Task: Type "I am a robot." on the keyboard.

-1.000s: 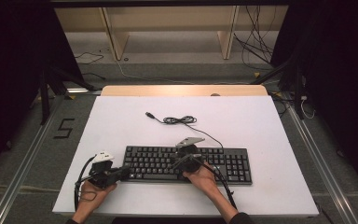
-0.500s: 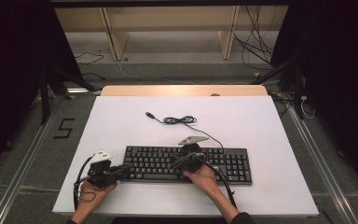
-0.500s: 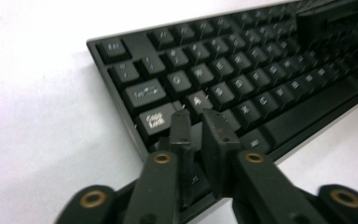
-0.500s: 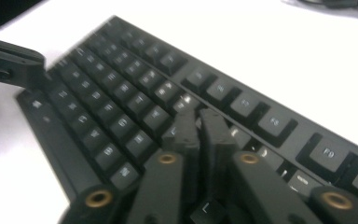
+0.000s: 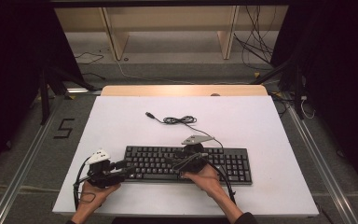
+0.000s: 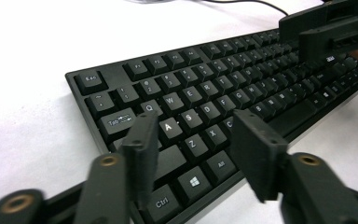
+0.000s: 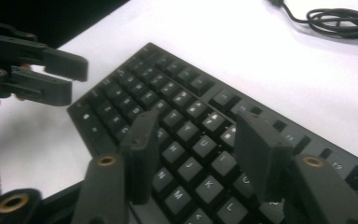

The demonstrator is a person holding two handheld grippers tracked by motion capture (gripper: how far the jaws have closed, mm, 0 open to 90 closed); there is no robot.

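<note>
I am looking down on a white rectangular table top (image 5: 121, 121) with a pale wooden strip along its far edge, dark floor and wooden shelving beyond it at 12 o'clock. A black full-size computer keyboard (image 5: 189, 163) lies flat across the near half of the table, its long side parallel to the near edge; its thin black cable (image 5: 179, 120) runs off toward 12 o'clock and ends in a loose coil with the plug lying free on the white surface.

My left gripper (image 5: 123, 168) sits at about 8 o'clock, held low in the left hand (image 5: 93, 191), jaws pointing toward 3 o'clock at the keyboard's left end. In the left gripper view the jaws stand apart, clasping nothing, hovering above the Ctrl and Z keys (image 6: 193, 142).

My right gripper (image 5: 177, 161) is over the keyboard's middle, the right hand (image 5: 207, 177) coming in from 5 o'clock, jaws aimed toward 9 o'clock. In the right gripper view its jaws are likewise spread and empty above the letter keys (image 7: 193, 161); I cannot tell whether they touch any key.

Wide bare table lies beyond the keyboard at 12, 10 and 2 o'clock. The near edge at 6 o'clock is close behind both hands.
</note>
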